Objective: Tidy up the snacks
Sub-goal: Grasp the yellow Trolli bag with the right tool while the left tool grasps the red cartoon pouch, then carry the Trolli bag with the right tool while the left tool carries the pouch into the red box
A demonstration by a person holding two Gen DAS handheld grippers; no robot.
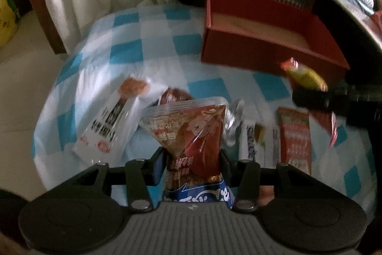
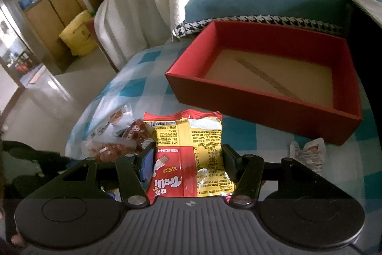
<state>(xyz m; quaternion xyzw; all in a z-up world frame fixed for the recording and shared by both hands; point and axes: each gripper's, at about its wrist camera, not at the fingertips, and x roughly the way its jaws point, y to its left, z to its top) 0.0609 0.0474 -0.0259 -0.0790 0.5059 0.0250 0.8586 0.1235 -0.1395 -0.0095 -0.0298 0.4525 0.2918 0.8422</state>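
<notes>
While clamped from both sides in the lower middle of the left wrist view, stood up between the fingers of the left gripper (image 1: 192, 159) as a brown-red snack packet (image 1: 191, 133) with a blue band at its base, its clear sealed top fanning out above the fingertips. Lay behind it on the blue-and-white checked cloth (image 1: 133, 49): a white packet (image 1: 107, 126) to the left, a red flat packet (image 1: 296, 138) to the right. Sat in the upper right of that frame as an open red box (image 1: 269, 49), well apart from the held packet.

In the right wrist view, gripped likewise in the lower middle by the right gripper (image 2: 188, 159), fingers pressed on both edges of a red-and-yellow snack bag (image 2: 188, 154), printed back facing the camera. Filled the upper right as the same red box (image 2: 262, 78), cardboard floor bare, beyond the bag's top edge and not touching it. Showed at the right edge of the left wrist view as the same bag (image 1: 305, 76), blurred, just before the box's near wall. Lay left of the bag as brown wrapped snacks (image 2: 129, 138)
</notes>
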